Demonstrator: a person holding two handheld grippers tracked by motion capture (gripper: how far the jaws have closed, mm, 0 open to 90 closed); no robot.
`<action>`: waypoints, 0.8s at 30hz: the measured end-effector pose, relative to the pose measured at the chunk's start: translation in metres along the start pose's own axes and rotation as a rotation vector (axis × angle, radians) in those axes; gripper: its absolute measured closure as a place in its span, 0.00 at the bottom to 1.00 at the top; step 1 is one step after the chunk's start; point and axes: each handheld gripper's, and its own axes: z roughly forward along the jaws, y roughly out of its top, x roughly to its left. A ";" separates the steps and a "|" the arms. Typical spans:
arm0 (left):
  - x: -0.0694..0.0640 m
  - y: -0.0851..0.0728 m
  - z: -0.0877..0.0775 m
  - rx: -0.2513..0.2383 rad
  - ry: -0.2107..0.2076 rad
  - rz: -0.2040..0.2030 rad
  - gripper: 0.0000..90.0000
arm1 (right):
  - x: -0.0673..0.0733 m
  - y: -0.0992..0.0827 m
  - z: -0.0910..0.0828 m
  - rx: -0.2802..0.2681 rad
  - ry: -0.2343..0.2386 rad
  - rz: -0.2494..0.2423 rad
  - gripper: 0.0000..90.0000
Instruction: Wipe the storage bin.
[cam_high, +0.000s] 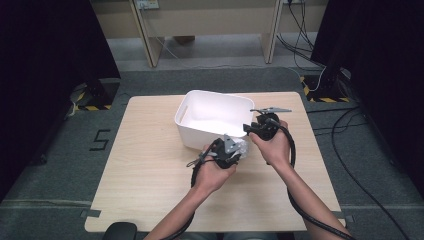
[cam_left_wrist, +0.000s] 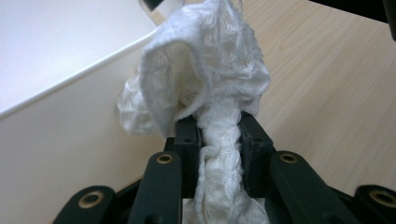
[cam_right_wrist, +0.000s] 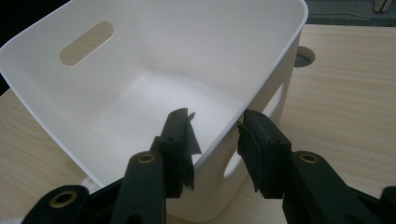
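Left gripper (cam_left_wrist: 218, 135) clamps a bunched white knitted cloth (cam_left_wrist: 205, 74), held just outside the near wall of the white plastic bin (cam_high: 197, 131), below its rim. Right gripper (cam_right_wrist: 217, 128) straddles the bin's edge (cam_right_wrist: 261, 88), jaws apart, not pressing. Bin opening lies up and beyond the cloth; left hand nearer.

left tongs (cam_high: 239, 150): black, grey three-cornered plate on top, black cable
right tongs (cam_high: 248, 129): black, grey plate, thick black cable
jaw arms: brass-ringed screw holes
forearms: unsleeved
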 end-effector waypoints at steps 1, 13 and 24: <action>0.004 -0.004 -0.007 -0.004 0.001 -0.008 0.81 | 0.000 0.000 0.000 0.002 -0.001 0.000 0.68; 0.084 -0.062 -0.097 -0.049 0.186 -0.160 0.81 | -0.001 0.005 0.007 0.038 -0.012 0.028 0.66; 0.155 -0.094 -0.115 -0.013 0.330 -0.297 0.81 | -0.003 0.016 0.005 0.095 0.011 -0.021 0.87</action>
